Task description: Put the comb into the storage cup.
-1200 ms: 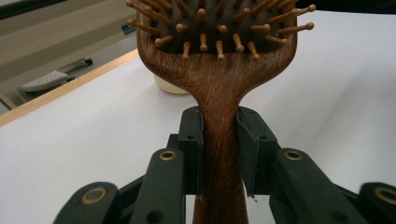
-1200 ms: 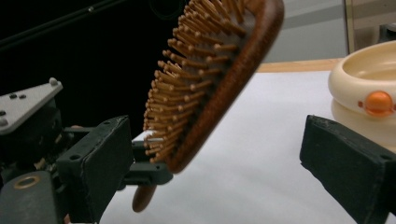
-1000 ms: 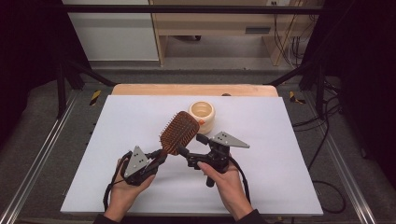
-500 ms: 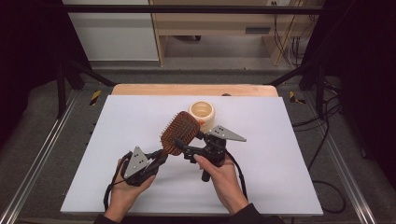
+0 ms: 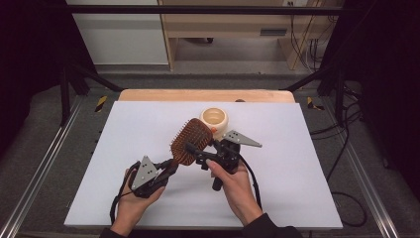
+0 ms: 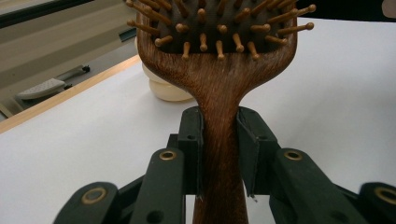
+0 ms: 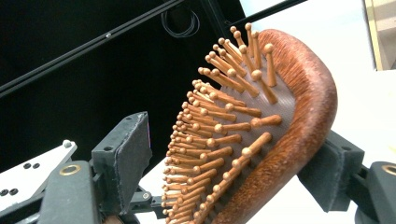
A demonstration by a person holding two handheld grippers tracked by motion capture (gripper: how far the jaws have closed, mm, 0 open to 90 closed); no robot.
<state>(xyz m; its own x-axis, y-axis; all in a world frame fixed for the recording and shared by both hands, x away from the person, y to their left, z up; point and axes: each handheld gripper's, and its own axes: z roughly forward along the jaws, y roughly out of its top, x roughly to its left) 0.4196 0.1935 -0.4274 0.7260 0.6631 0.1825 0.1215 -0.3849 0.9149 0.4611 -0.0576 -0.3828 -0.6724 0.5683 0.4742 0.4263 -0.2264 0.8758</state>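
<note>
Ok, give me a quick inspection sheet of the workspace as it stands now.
Surface: white table, bare around the work.
Job's things: wooden hairbrush, lifted, bristles up.
Clutter: cream cup-like holder behind the brush.
Grippers: left claw shut on the brush handle; right claw has just been closing around the brush head, back pad touching, bristle-side pad apart.
Cables: right claw's cable trails over the wrist.
Surroundings: dark frame rails, floor cables.

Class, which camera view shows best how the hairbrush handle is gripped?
The left gripper view: both pads clamp the hairbrush handle squarely. The high view shows it small and partly hidden; the right gripper view shows the bristled head instead.
</note>
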